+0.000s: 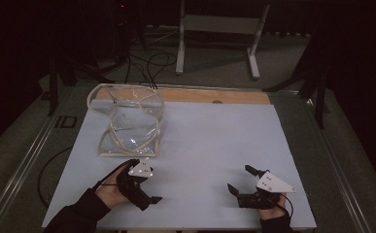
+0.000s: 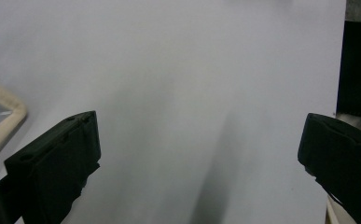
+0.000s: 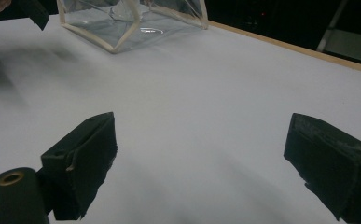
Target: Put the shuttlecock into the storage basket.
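A clear plastic bag [image 1: 129,121] with cream trim stands on the left back part of the white table [image 1: 210,141]; its front corner shows in the right gripper view [image 3: 131,23] and a bit of its trim in the left gripper view [image 2: 1,121]. My left gripper [image 1: 144,180] hovers just in front of the bag, jaws wide apart and empty [image 2: 197,163]. My right gripper [image 1: 241,180] rests near the front right of the table, open with nothing between its jaws [image 3: 199,163].
A wooden strip [image 1: 214,95] runs along the table's far edge. Beyond it stand a white metal frame [image 1: 219,34] and cables on the floor [image 1: 149,63]. Dark stands flank the table at both sides.
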The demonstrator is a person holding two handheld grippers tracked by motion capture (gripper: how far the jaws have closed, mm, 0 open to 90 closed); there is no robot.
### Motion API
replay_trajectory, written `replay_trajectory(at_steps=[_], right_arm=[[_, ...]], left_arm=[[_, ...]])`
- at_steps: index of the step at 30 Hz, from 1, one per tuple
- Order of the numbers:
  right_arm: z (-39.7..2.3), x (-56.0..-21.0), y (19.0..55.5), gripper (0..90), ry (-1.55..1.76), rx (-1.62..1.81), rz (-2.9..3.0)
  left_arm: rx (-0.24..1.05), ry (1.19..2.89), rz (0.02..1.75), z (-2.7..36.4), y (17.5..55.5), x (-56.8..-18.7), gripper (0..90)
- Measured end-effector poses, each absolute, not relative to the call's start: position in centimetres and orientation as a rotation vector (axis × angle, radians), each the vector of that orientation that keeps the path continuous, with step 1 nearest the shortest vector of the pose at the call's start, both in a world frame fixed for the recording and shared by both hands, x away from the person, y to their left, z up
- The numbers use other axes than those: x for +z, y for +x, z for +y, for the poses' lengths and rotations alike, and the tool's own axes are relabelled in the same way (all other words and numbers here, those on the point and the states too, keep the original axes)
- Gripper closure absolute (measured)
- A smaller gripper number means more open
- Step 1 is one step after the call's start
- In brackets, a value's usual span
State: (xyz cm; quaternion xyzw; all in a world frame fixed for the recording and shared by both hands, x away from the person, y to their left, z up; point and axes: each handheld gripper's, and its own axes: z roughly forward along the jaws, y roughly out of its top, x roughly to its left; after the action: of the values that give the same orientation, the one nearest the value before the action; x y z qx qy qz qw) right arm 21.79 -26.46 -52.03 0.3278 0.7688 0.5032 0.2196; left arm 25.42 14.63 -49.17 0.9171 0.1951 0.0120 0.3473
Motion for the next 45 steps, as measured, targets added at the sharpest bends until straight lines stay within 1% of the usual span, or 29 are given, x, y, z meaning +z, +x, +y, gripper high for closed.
replay_trajectory(at_steps=[12, 17, 19, 30, 38, 42, 45], right_arm=[[-26.4, -52.1, 21.8, 9.1, 0.909, 1.389, 2.130], [-26.4, -52.1, 21.8, 9.1, 0.912, 1.388, 2.131], [-26.4, -52.1, 21.8, 9.1, 0.910, 1.385, 2.133], [-26.3, -52.2, 21.9, 9.1, 0.911, 1.384, 2.136], [-26.3, -52.2, 21.9, 9.1, 0.908, 1.382, 2.140], [-26.3, -52.2, 21.9, 9.1, 0.907, 1.379, 2.143], [-26.3, -52.2, 21.9, 9.1, 0.906, 1.378, 2.143]], left_arm=[[0.039, 2.315, 0.591, 17.5, 24.7, -49.7, 0.0], [0.086, 2.258, 0.624, 18.6, 24.2, -49.8, 0.0], [0.085, 2.245, 0.641, 18.9, 24.1, -49.9, 0.0], [0.129, 2.222, 0.716, 20.1, 23.1, -51.1, 0.0], [0.218, 2.166, 0.795, 20.7, 22.6, -51.3, 0.0], [0.263, 2.169, 0.815, 21.0, 22.4, -51.5, 0.0], [0.277, 2.142, 0.829, 21.2, 22.2, -51.7, 0.0]])
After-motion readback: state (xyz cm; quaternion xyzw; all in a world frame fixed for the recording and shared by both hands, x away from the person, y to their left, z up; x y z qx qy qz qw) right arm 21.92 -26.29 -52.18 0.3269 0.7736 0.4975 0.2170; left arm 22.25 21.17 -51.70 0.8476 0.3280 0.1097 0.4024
